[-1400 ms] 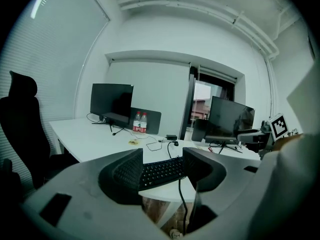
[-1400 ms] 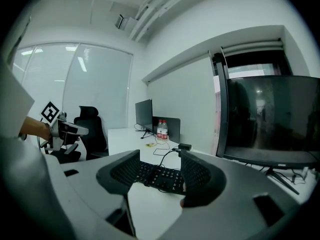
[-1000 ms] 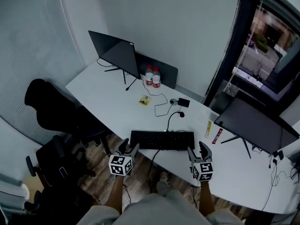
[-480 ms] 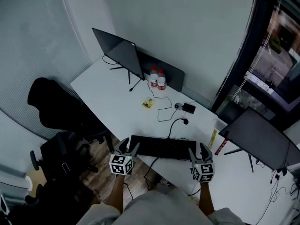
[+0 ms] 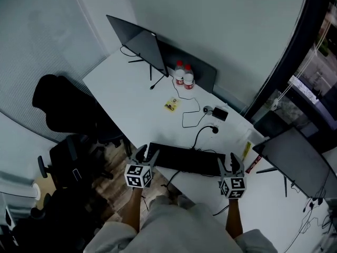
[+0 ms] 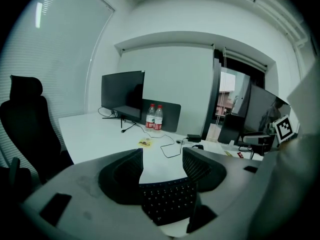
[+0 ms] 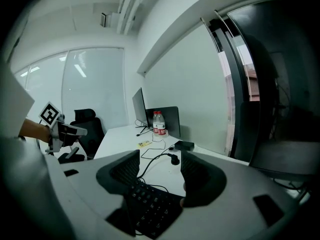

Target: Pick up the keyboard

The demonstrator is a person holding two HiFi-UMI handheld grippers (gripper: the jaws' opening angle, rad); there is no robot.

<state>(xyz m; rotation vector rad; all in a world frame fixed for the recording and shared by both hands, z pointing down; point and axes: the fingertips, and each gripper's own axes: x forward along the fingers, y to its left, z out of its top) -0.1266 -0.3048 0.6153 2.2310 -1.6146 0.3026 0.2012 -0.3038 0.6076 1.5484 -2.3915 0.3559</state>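
My left gripper (image 5: 145, 153) and right gripper (image 5: 230, 162) flank the keyboard (image 5: 184, 159) along the near edge of the counter (image 5: 131, 88). Both sets of fingers (image 6: 122, 176) stand apart, clamping nothing.

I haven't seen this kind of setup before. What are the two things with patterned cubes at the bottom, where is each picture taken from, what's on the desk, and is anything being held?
There is no robot here. A person holds a hand tool with two jaws in each hand: the left gripper and the right gripper. The marked cubes are part of those tools.

The wide picture comes from a camera on the person's head, looking steeply down. The other two come from cameras riding on each gripper, looking along its jaws.

On the white desk are a black keyboard, two bottles, a yellow packet, a monitor and a second monitor.

Each gripper sits at one end of the keyboard with its jaws apart. Nothing is gripped yet.
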